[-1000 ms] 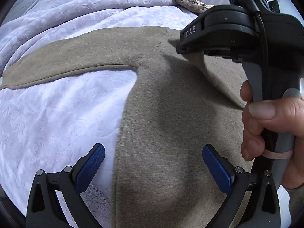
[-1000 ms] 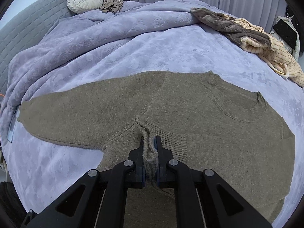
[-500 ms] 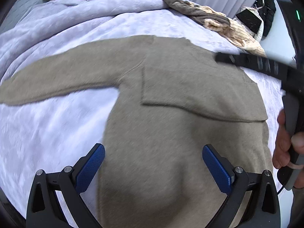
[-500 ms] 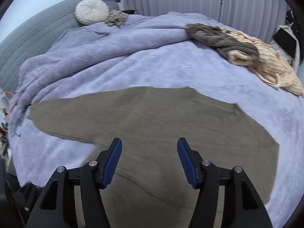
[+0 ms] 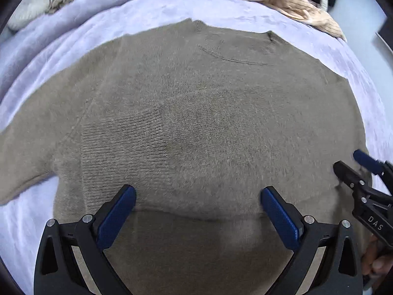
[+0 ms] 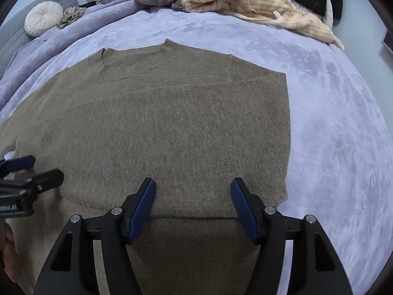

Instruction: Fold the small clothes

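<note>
Left wrist view. Item: brown sweater (image 5: pixel 196 127), spread flat on a lilac bedspread (image 5: pixel 319 56), neckline away from the camera. One sleeve is folded across the chest, its ribbed cuff (image 5: pixel 122 147) lying left of centre; the other sleeve (image 5: pixel 22 162) runs off to the left, unfolded. A horizontal fabric edge, probably the lower edge of the folded sleeve, crosses just ahead of the fingertips. Left gripper (image 5: pixel 198 212): jaws wide apart, nothing between the pads, hovering above the knit. The right gripper (image 5: pixel 356 167) shows at the far right edge, over the sweater's side.

Right wrist view. Item: same sweater (image 6: pixel 172 123), collar (image 6: pixel 132 61) at the far end, straight folded side edge (image 6: pixel 287 135) on the right, bedspread (image 6: pixel 343 135) bare beyond it. Right gripper (image 6: pixel 193 202): jaws parted, having just been opening, and empty; nothing lies between the pads. The left gripper (image 6: pixel 29 169) enters at the left edge. Spare clothes (image 6: pixel 245 2) are heaped at the far side of the bed; a round white cushion (image 6: pixel 43 21) sits by the headboard.

Governing relation: the sweater's long axis runs away from both grippers, collar far, hem near. The unfolded sleeve lies out to the left, well apart from the right gripper, so the left gripper looks nearer for folding it in.
</note>
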`<action>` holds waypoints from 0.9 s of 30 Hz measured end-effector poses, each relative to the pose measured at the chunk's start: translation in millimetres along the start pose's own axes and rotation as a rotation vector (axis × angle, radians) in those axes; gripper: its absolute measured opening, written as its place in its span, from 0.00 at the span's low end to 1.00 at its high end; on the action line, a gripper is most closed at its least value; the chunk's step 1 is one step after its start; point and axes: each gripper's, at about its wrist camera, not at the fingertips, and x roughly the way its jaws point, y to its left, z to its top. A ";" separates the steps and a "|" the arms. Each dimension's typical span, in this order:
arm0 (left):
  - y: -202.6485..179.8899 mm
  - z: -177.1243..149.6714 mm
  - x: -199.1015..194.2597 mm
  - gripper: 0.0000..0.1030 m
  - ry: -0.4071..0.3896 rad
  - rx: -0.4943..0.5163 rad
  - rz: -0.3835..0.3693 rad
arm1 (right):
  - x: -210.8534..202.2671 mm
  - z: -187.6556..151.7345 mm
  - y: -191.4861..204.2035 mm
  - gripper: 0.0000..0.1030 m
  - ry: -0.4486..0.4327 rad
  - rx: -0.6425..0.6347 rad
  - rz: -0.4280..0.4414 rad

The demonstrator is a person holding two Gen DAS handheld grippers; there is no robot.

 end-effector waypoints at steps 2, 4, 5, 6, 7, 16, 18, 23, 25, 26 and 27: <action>-0.4 -1.5 -12.0 1.00 -0.010 -0.017 -0.011 | -15.6 -4.4 -3.6 0.66 -0.047 0.008 0.030; -3.0 4.2 -19.2 1.00 -0.031 -0.044 -0.038 | -21.5 3.6 -10.6 0.66 -0.089 0.041 0.058; -4.7 7.8 -21.7 1.00 -0.037 -0.050 -0.045 | -20.7 11.9 -13.3 0.66 -0.100 0.051 0.061; -9.3 14.5 -21.4 1.00 -0.036 -0.044 -0.054 | -15.8 21.8 -14.8 0.67 -0.097 0.055 0.066; -16.2 20.1 -17.7 1.00 -0.032 -0.035 -0.060 | -8.6 29.7 -15.0 0.67 -0.087 0.056 0.067; -28.0 30.9 15.3 1.00 0.010 -0.020 -0.004 | 67.1 99.6 -53.2 0.78 0.066 0.247 0.058; -28.5 29.2 5.4 1.00 -0.001 -0.030 -0.023 | 55.9 99.8 -49.6 0.79 0.045 0.262 0.055; -29.2 16.7 8.1 1.00 0.003 0.009 0.005 | 30.5 51.0 -37.6 0.78 0.032 0.284 0.070; -32.6 12.3 5.0 1.00 -0.002 0.019 0.021 | 24.5 31.8 -31.3 0.78 0.029 0.240 0.061; -32.7 17.0 3.9 1.00 0.000 0.007 0.018 | 18.0 23.4 -26.2 0.78 0.014 0.211 0.037; -32.3 15.6 -2.4 1.00 -0.012 -0.005 0.001 | 10.6 17.1 -22.5 0.78 -0.006 0.191 0.019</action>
